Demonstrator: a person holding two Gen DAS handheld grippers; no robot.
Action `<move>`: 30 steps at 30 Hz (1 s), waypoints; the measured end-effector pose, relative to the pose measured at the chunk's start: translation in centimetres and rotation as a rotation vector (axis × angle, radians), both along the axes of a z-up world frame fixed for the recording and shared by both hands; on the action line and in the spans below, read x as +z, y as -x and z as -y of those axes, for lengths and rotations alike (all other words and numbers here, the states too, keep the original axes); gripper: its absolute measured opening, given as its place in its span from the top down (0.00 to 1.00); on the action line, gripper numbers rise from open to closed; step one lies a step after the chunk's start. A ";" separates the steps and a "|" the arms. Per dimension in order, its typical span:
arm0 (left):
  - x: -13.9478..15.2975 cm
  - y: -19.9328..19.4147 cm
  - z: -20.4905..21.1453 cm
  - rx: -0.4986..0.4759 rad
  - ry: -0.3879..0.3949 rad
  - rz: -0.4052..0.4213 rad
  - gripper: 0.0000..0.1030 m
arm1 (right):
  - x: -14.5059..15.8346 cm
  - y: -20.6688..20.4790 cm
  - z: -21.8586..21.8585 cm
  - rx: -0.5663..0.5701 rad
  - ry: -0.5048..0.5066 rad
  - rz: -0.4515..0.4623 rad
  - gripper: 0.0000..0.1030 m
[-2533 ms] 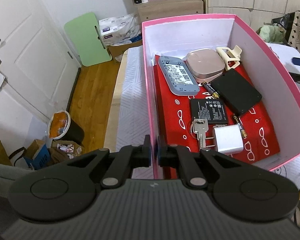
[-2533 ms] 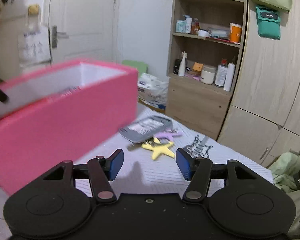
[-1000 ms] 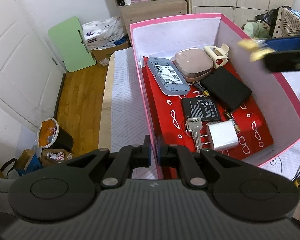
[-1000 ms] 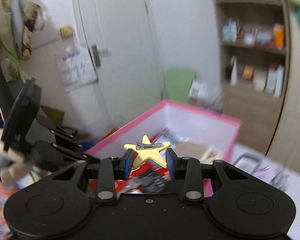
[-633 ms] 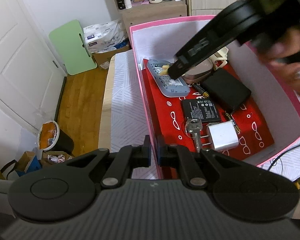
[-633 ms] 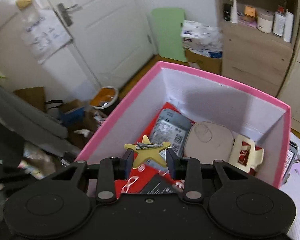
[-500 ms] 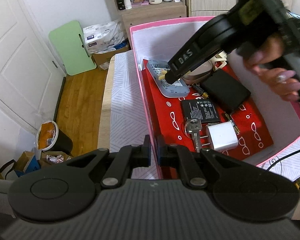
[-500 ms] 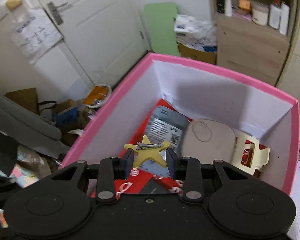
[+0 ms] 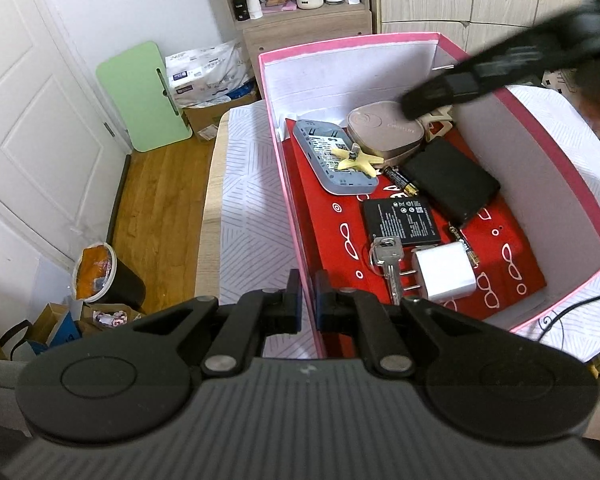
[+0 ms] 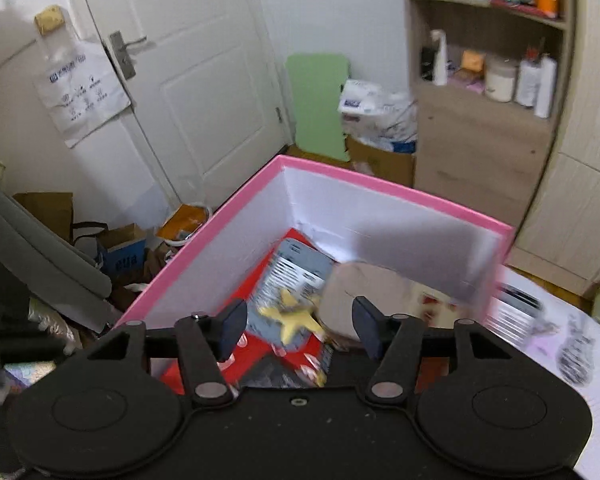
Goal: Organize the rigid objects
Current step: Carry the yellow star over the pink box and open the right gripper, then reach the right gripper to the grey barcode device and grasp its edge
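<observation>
Inside the pink box (image 9: 556, 168), on its red liner printed with white glasses, a yellow star-shaped hair clip (image 9: 355, 158) lies on top of a grey router-like device (image 9: 332, 160) at the far left of the box floor. Just right of it sits a rounded beige case (image 9: 384, 134), with a cream claw clip (image 9: 440, 128) partly hidden behind it. Nearer along the floor come an AA battery (image 9: 400, 180), a black rectangular slab (image 9: 452, 182), a flat phone battery (image 9: 402, 220), a key (image 9: 388, 264) and a white plug adapter (image 9: 444, 276). The left gripper (image 9: 307, 300) has its jaws clenched on the box's near-left wall, gripping the pink edge. The right gripper (image 10: 300, 326) hangs above the far end of the box with its jaws opening and nothing between them; the star clip shows below the gap, blurred, apart from both pads. The box stands on a worktop covered with a white patterned cloth (image 9: 252, 216).
</observation>
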State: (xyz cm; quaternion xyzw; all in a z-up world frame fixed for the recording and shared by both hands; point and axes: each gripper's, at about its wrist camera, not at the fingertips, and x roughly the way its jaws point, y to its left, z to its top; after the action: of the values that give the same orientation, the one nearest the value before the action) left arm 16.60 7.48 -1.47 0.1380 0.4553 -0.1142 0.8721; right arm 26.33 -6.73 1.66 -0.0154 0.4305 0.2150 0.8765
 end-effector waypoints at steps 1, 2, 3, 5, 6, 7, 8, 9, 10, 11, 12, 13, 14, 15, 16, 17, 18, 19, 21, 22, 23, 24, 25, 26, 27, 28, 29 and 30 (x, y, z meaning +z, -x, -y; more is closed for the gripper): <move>0.0 0.0 0.0 0.000 -0.001 -0.001 0.95 | 0.4 0.7 0.7 0.001 -0.005 0.003 0.39; 0.1 0.0 0.0 0.002 -0.002 -0.003 0.95 | 0.9 1.5 1.7 -0.002 -0.016 0.009 0.39; 0.1 0.0 0.1 0.001 -0.006 -0.004 0.95 | 1.2 2.5 3.1 -0.017 -0.033 0.011 0.39; 0.1 0.0 0.3 -0.003 -0.023 -0.001 0.94 | 1.4 3.7 5.2 -0.036 -0.055 0.002 0.39; 0.1 0.1 0.4 -0.005 -0.030 0.000 0.94 | 1.5 4.5 6.6 -0.045 -0.083 0.007 0.39; 0.1 0.1 0.5 -0.007 -0.037 0.001 0.94 | 1.6 5.2 7.9 -0.052 -0.114 0.012 0.39; 0.1 0.1 0.5 -0.007 -0.037 0.001 0.94 | 1.7 5.9 9.5 -0.068 -0.165 0.020 0.39; 0.1 0.1 0.5 -0.006 -0.036 0.000 0.94 | 1.6 6.6 11.2 -0.095 -0.220 0.029 0.39; 0.1 0.1 0.5 -0.007 -0.038 0.001 0.94 | 1.4 7.2 12.5 -0.118 -0.262 0.042 0.39; 0.1 0.1 0.5 -0.006 -0.038 0.001 0.94 | 1.3 7.8 13.9 -0.138 -0.293 0.064 0.39; 0.1 0.1 0.5 -0.004 -0.039 -0.001 0.94 | 1.0 8.4 15.1 -0.155 -0.301 0.093 0.39; 0.1 0.1 0.6 -0.005 -0.044 -0.002 0.94 | 0.7 9.0 16.0 -0.177 -0.284 0.128 0.39; 0.1 0.1 0.7 -0.005 -0.052 -0.003 0.94 | 0.5 9.4 16.6 -0.204 -0.251 0.162 0.38; 0.1 0.1 0.8 -0.007 -0.061 -0.003 0.94 | 0.2 9.7 17.0 -0.230 -0.211 0.191 0.38; 0.1 0.1 0.9 -0.008 -0.072 -0.001 0.94 | -0.3 9.8 17.4 -0.252 -0.177 0.214 0.38; 0.0 0.2 1.0 -0.005 -0.080 0.001 0.94 | -0.7 9.8 17.9 -0.267 -0.151 0.228 0.38; 0.0 0.1 1.2 -0.002 -0.084 0.002 0.93 | -1.3 9.7 18.2 -0.272 -0.130 0.233 0.38; 0.0 0.2 1.2 0.000 -0.087 0.003 0.93 | -1.7 9.6 18.5 -0.275 -0.116 0.236 0.38; 0.0 0.2 1.3 0.006 -0.088 0.004 0.93 | -2.5 9.5 18.6 -0.267 -0.073 0.261 0.38; 0.0 0.2 1.2 0.006 -0.088 0.005 0.93 | -2.7 9.4 18.4 -0.259 -0.053 0.274 0.38; 0.0 0.2 1.2 0.005 -0.089 0.005 0.93 | -2.9 9.3 18.2 -0.249 -0.032 0.288 0.38; 0.0 0.2 1.2 0.005 -0.084 0.004 0.93 | -3.0 9.3 18.2 -0.237 -0.012 0.305 0.38; 0.0 0.2 1.2 0.004 -0.079 0.004 0.93 | -3.1 9.2 17.9 -0.241 0.012 0.318 0.38; -0.1 0.2 1.2 -0.001 -0.079 0.005 0.93 | -3.1 9.3 17.8 -0.251 0.034 0.323 0.38; -0.1 0.2 1.2 -0.006 -0.084 0.005 0.93 | -3.2 9.2 17.6 -0.256 0.067 0.330 0.38; -0.3 0.1 1.4 -0.005 -0.093 -0.001 0.93 | -3.2 9.4 17.5 -0.247 0.087 0.344 0.38; -0.4 0.1 1.4 -0.003 -0.097 -0.004 0.93 | -3.3 9.5 17.3 -0.231 0.102 0.359 0.38; -0.3 0.0 1.5 -0.004 -0.100 -0.005 0.93 | -3.5 9.3 17.0 -0.214 0.108 0.366 0.38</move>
State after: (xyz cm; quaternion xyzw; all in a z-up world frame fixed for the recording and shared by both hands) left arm 16.57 5.98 -1.81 0.1818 0.4624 -0.0933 0.8628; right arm 17.02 -23.78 -1.80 -0.0550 0.2744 0.0909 0.9557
